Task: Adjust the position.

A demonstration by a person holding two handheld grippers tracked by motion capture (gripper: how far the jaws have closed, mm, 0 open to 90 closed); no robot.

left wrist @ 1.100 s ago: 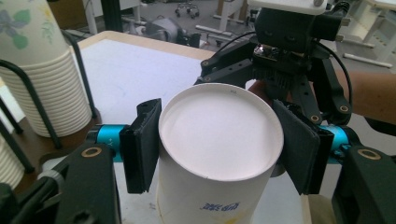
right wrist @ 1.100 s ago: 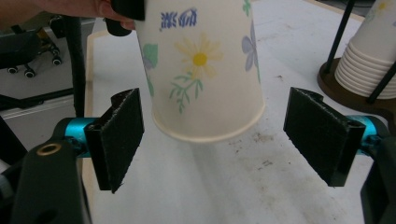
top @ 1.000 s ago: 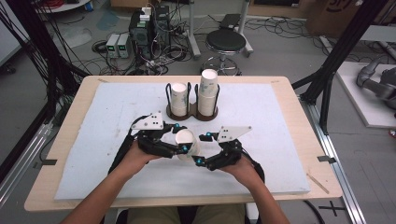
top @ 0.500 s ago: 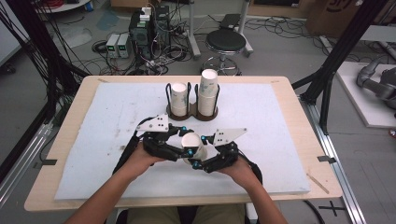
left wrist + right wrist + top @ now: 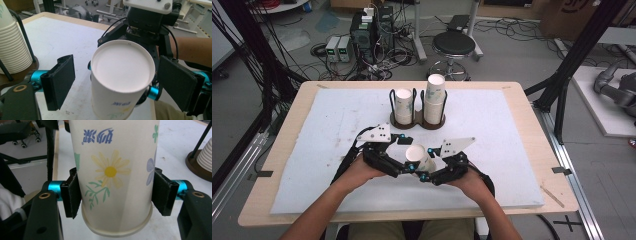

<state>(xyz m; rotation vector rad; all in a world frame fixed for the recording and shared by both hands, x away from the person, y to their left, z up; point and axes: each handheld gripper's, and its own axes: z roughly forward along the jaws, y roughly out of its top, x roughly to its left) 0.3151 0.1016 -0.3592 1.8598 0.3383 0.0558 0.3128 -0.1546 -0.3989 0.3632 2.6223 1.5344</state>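
Table (image 5: pixel 532 125) with a white mat (image 5: pixel 337 130) over most of the top. Person's forearms come in from the near edge, a gripper in each hand, both meeting near the middle of the mat, close to the near side.

Cup holder (image 5: pixel 418 121) sits further back, dark base with wire loops. Two stacks of paper cups (image 5: pixel 434 99) in it, the one on the right taller. In the left gripper view a stack (image 5: pixel 11 42) shows at the left edge, well apart from the jaws.

Single paper cup (image 5: pixel 419 156) is between the two grippers, off the mat, tilted, open mouth toward the left gripper.

Right gripper (image 5: pixel 428 175): jaws have just been closing, now clamped on the cup. In the right gripper view both black pads press the cup (image 5: pixel 113 172) wall from either side, low on the printed body, just above the rim at the bottom of that view. Print: yellow daisy, green sprig, blue text upside down.

Left gripper (image 5: pixel 404 159): jaws have just been opening, now spread apart. In the left gripper view the cup (image 5: pixel 122 75) mouth faces the camera, centred between the two pads; clear gap on the left pad (image 5: pixel 60 80), right pad near the rim but not pressing. Right gripper's body sits just behind the cup there.

Cup carried by the right gripper alone.
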